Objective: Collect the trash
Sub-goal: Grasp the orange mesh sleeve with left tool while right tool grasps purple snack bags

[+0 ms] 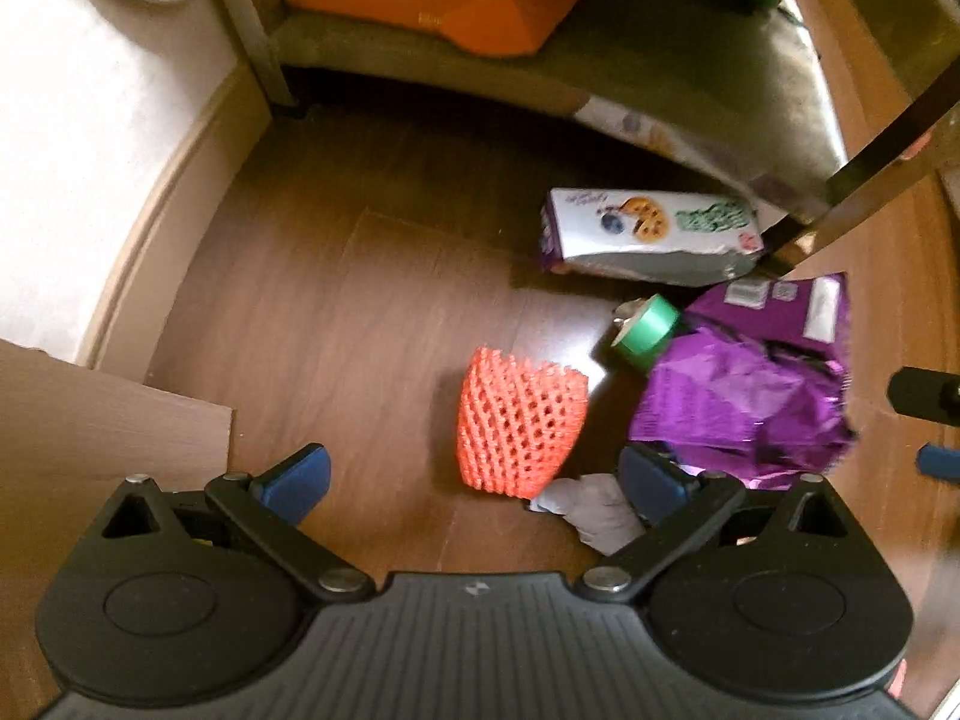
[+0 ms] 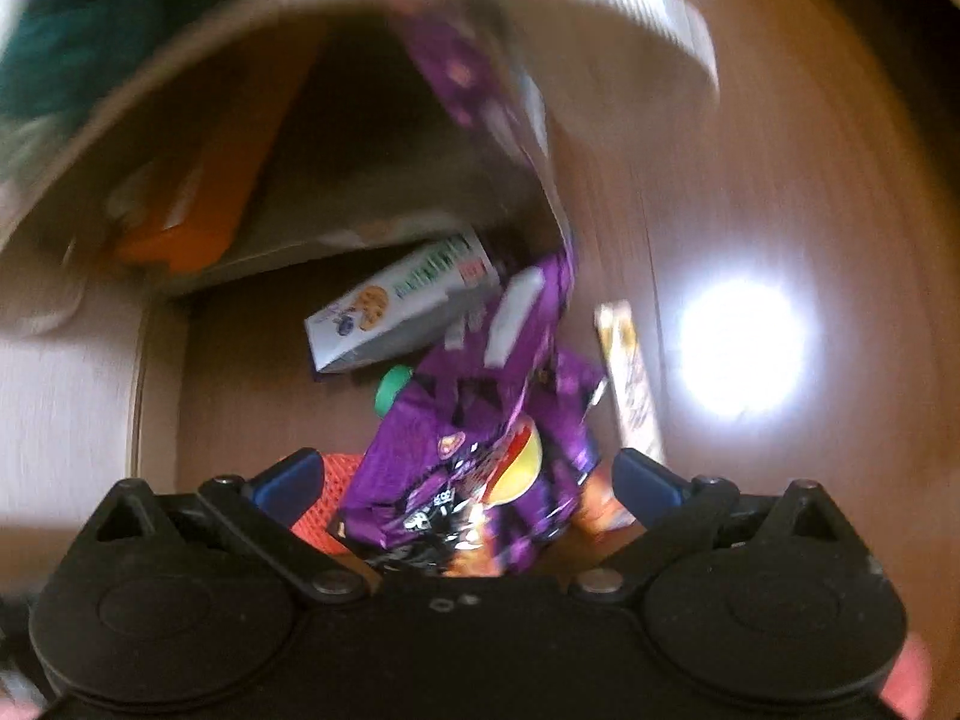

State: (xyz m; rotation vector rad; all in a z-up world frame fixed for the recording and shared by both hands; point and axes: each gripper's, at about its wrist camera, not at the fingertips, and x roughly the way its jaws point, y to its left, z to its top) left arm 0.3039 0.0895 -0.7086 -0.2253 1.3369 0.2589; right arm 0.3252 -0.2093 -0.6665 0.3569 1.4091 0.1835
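Right now the right claw [image 2: 465, 474] is hanging wide open straight over the purple chip bag [image 2: 474, 456] on the floor [image 1: 360, 300], bag crumpled between its fingers, long axis running away from the claw; the left claw [image 1: 474, 480] is also spreading wide, empty, with the orange foam net [image 1: 516, 426] just ahead, so right is looking nearer the bag

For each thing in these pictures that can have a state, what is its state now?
left tool: open, holds nothing.
right tool: open, over the purple bag.
purple bag: crumpled, on the floor.
cookie box: lying on its side.
orange foam net: on the floor, not gripped.
green tape roll: tilted against the bag.
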